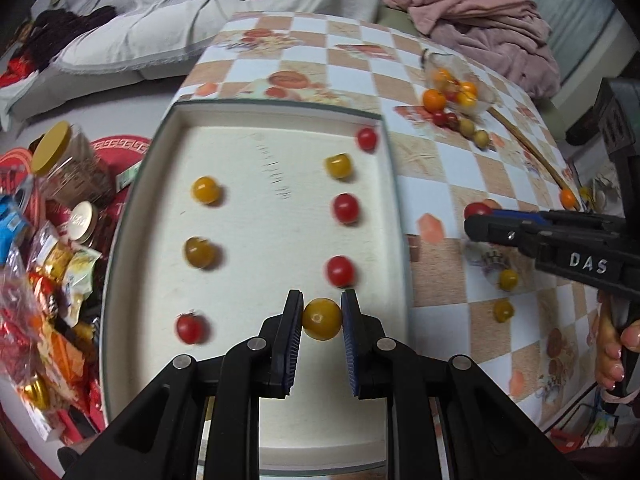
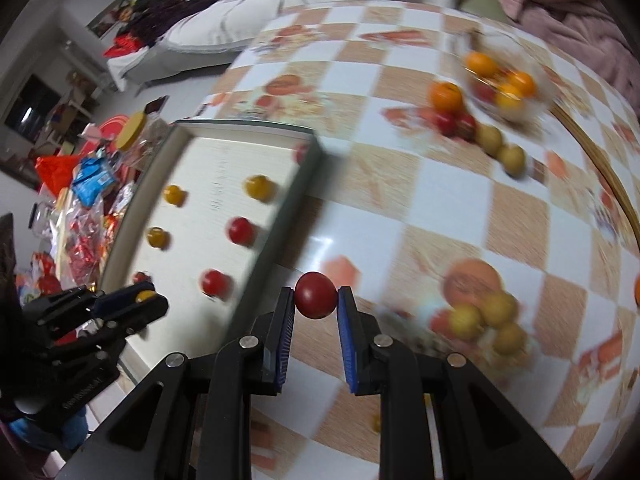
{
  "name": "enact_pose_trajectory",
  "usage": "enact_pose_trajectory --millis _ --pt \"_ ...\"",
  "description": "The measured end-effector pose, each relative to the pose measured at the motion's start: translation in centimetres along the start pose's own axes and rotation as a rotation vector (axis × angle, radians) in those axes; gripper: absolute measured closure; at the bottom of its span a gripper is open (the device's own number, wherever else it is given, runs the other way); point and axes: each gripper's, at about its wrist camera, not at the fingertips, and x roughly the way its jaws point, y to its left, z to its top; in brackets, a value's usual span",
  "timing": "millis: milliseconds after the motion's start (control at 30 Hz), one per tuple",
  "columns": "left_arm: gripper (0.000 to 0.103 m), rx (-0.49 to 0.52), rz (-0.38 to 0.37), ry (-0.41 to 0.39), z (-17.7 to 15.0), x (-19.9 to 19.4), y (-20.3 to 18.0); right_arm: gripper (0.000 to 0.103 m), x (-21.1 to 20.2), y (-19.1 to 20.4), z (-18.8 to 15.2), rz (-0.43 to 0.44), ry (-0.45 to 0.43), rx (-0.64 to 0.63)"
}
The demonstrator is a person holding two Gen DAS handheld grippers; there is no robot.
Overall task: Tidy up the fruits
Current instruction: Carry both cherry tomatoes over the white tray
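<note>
My left gripper [image 1: 322,318] is shut on a yellow cherry tomato [image 1: 322,319] above the near part of a white tray [image 1: 256,216]. Several red and yellow tomatoes lie in two columns on that tray. My right gripper [image 2: 316,296] is shut on a red cherry tomato [image 2: 315,295] over the checkered tablecloth [image 2: 432,184], just right of the tray's rim [image 2: 280,216]. In the left wrist view the right gripper [image 1: 478,216] comes in from the right with that red tomato [image 1: 476,210]. In the right wrist view the left gripper [image 2: 144,300] shows at lower left with its yellow tomato [image 2: 145,297].
A clear bag [image 1: 456,88] of orange, red and yellow tomatoes lies at the table's far right, with loose ones [image 1: 508,280] nearer. Jars and snack packets [image 1: 52,240] crowd the left of the tray. A sofa with a pink blanket [image 1: 480,12] stands behind the table.
</note>
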Motion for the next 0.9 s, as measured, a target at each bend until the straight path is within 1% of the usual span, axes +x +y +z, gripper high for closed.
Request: enact_pose_trajectory --millis 200,400,567,667,733,900 --pt "0.082 -0.055 0.041 0.015 -0.9 0.9 2.4 0.079 2.0 4.0 1.8 0.053 0.025 -0.06" --pt "0.082 -0.086 0.058 0.045 -1.9 2.0 3.6 0.079 4.6 7.1 3.1 0.076 0.066 -0.116" --pt "0.082 -0.103 0.07 0.063 -2.4 2.5 4.2 0.079 6.3 8.5 4.2 0.059 0.083 -0.16" --pt "0.082 -0.103 0.071 0.065 -2.5 2.6 4.2 0.079 7.4 9.3 4.6 0.03 0.095 -0.197" --pt "0.082 -0.088 0.08 0.065 -2.5 2.5 4.0 0.079 8.2 9.8 4.7 0.0 0.105 -0.231" --pt "0.082 -0.091 0.083 0.063 -2.4 2.5 4.0 0.079 9.2 10.5 4.6 -0.034 0.122 -0.276"
